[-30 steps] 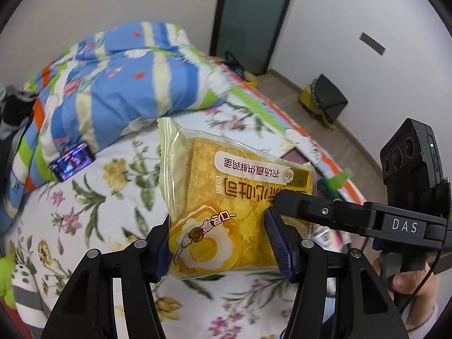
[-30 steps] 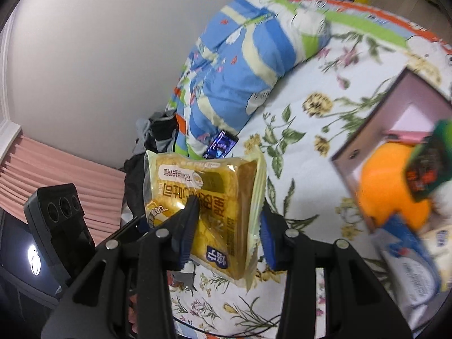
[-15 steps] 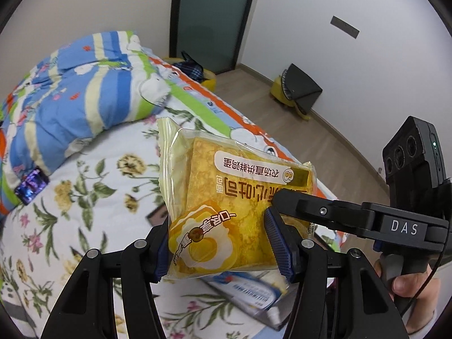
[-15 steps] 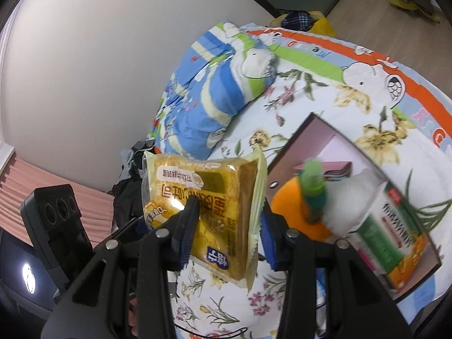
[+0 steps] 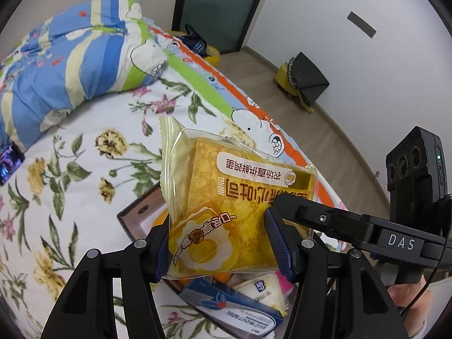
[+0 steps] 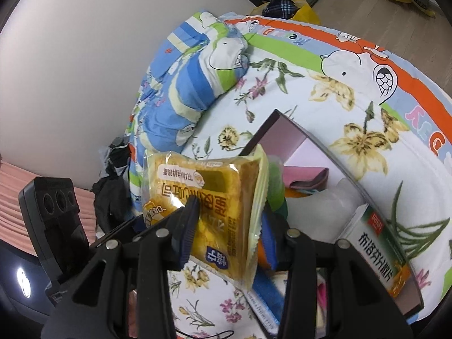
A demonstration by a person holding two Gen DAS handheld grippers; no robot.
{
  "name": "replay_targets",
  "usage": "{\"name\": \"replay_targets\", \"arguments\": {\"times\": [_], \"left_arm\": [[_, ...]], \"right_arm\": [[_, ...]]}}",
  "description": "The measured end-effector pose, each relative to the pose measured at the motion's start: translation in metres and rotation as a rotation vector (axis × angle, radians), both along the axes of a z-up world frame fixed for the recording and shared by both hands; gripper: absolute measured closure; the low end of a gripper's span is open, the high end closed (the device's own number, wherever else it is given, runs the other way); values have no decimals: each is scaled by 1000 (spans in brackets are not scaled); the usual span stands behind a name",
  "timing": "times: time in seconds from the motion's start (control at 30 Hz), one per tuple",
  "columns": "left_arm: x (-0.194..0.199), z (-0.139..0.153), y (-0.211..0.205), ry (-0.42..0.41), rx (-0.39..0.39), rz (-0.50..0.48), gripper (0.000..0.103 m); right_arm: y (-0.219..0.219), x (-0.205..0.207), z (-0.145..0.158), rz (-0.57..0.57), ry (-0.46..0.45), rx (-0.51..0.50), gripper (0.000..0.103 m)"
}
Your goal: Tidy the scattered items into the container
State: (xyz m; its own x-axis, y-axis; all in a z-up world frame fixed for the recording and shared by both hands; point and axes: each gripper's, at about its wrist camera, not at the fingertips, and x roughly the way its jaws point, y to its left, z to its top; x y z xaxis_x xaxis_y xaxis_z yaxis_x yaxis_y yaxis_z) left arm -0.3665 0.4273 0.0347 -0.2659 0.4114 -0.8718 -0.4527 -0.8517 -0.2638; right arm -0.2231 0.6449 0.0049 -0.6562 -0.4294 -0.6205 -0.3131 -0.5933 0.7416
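Both grippers are shut on one yellow packet of egg toast bread (image 5: 228, 206), held in the air above the bed. My left gripper (image 5: 220, 243) pinches its lower end; my right gripper (image 6: 228, 231) pinches it from the other side, where the packet (image 6: 209, 197) also shows. The right gripper's finger (image 5: 325, 217) shows in the left wrist view. Below the packet lies an open dark box (image 6: 285, 135) with several items in it: a green and white carton (image 6: 378, 243), a pink cloth (image 6: 305, 178), a blue and white box (image 5: 234, 313).
The box rim (image 5: 138, 212) rests on a flowered bedsheet (image 5: 84, 169). A striped blue pillow (image 5: 70, 65) lies at the back left, a phone (image 5: 8, 163) at the far left. A door (image 5: 223, 5) and wood floor (image 5: 325, 130) are beyond the bed.
Both grippers have carried the packet from over the sheet towards and over the box. The box now sits right under the packet. The grip has not changed.
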Motion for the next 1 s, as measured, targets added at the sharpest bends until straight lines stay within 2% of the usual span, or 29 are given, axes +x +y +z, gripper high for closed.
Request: {"name": "replay_targets", "arguments": {"times": [0.27,0.47,0.53,0.57,0.6,0.63,0.67,0.7,1.0], "left_arm": [[-9,-15,-10,-34,32,19,43],[-2,-13,-12,-43,50,16,43],[1,-13,-11,-48,46,9,43],[2,-14,-9,-52,31,9,41],[3,-17,-8,-59,11,13,37],[5,-20,-8,-65,-5,17,21],[7,-23,-8,-68,-19,25,8],[9,-24,-9,-68,-28,32,5],[32,-18,-11,-42,-96,38,5]], "right_arm": [[-4,-12,-9,21,-18,33,60],[-7,-5,-4,20,-26,52,60],[-7,-2,-3,18,-39,55,57],[-6,-1,-4,17,-59,62,41],[-6,0,-4,14,-76,71,9],[-6,3,-2,6,-84,87,0],[-7,6,0,1,-86,110,0],[-8,7,2,6,-86,124,0],[-10,29,15,16,-75,141,0]]}}
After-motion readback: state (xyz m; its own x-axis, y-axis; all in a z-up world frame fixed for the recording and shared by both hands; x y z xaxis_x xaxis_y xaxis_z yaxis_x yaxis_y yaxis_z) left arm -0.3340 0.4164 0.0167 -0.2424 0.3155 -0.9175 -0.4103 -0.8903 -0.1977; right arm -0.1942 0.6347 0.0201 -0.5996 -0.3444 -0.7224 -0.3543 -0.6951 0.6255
